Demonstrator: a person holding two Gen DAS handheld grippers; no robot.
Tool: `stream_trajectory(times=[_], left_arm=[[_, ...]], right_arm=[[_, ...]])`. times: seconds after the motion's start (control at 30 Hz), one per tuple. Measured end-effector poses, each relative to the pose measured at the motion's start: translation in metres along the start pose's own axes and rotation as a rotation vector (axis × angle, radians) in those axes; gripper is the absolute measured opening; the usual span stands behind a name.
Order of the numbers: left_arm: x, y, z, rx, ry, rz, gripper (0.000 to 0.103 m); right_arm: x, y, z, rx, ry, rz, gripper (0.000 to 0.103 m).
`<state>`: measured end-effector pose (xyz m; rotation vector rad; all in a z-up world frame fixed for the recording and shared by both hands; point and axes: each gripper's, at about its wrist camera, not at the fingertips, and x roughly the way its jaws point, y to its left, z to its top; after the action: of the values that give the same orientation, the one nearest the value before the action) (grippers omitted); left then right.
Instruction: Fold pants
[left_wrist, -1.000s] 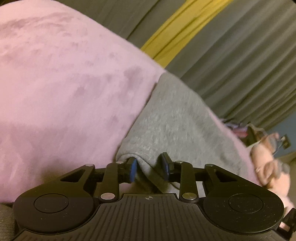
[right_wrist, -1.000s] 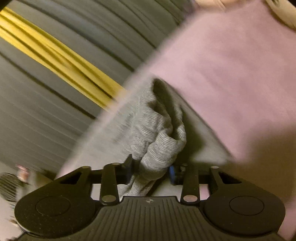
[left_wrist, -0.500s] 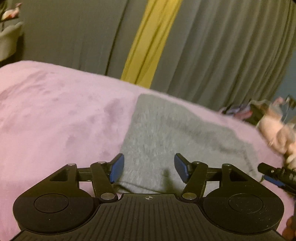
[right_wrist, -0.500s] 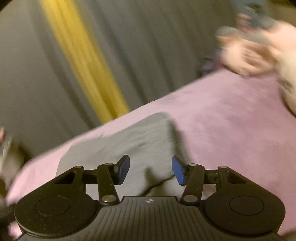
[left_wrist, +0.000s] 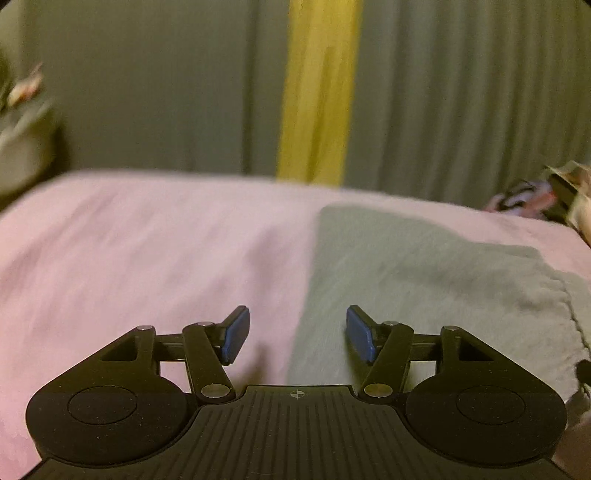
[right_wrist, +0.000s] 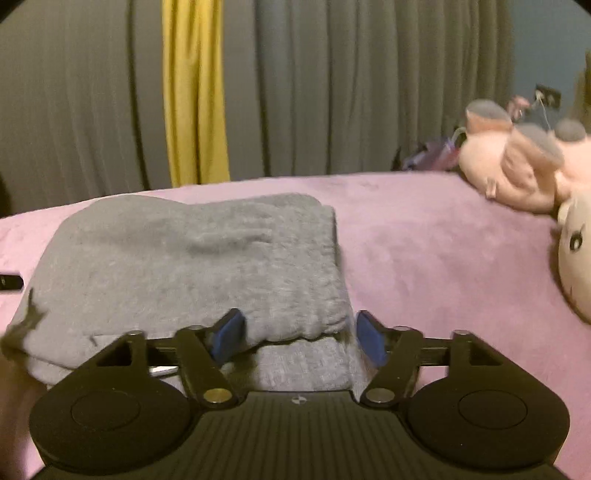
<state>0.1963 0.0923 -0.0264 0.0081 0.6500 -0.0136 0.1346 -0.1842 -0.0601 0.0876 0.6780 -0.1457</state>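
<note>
Both hand-held grippers released pants (right_wrist: 192, 266), now spread; plush toy (right_wrist: 517, 173) only in right view.

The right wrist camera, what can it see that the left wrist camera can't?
Only the right wrist view shows the pink plush toys clearly, at the right side of the bed, and the front edge of the folded gray pants with a lower layer peeking out. Only the left wrist view shows the wide bare stretch of pink blanket to the left of the pants. Both show the pants lying on the blanket, the gray curtain with its yellow stripe, and an open gripper holding nothing: right gripper, left gripper.
</note>
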Motion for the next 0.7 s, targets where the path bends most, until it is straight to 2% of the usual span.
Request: stream_trajectory(times=[0.07,0.13,0.27,0.4,0.5,0.6,0.7], left_arm=[[0.009,-0.01,0.014,0.047,-0.016,-0.023,0.064],[0.022,-0.015,0.027,0.045,-0.009,-0.053,0.065],[0.056,-0.018,0.039,0.031,0.072,-0.09,0.063],[0.081,-0.018,0.031,0.082,0.097,0.032,0.069],[0.065,-0.016,0.034,0.063,0.047,0.019,0.066],[0.043,-0.024,0.031,0.118,-0.003,-0.056,0.067],[0.029,-0.033,0.022,0.138,0.004,-0.113,0.072]], right_arm=[[0.005,0.001,-0.002,-0.009,-0.001,-0.006,0.077],[0.003,-0.001,-0.004,-0.016,-0.001,0.0,0.077],[0.007,-0.009,-0.011,0.024,0.01,0.007,0.089],[0.011,-0.018,-0.012,0.07,0.028,0.027,0.096],[0.013,-0.019,-0.012,0.068,0.028,0.033,0.097],[0.014,-0.02,-0.013,0.076,0.026,0.032,0.098],[0.017,-0.024,-0.013,0.095,0.032,0.042,0.099]])
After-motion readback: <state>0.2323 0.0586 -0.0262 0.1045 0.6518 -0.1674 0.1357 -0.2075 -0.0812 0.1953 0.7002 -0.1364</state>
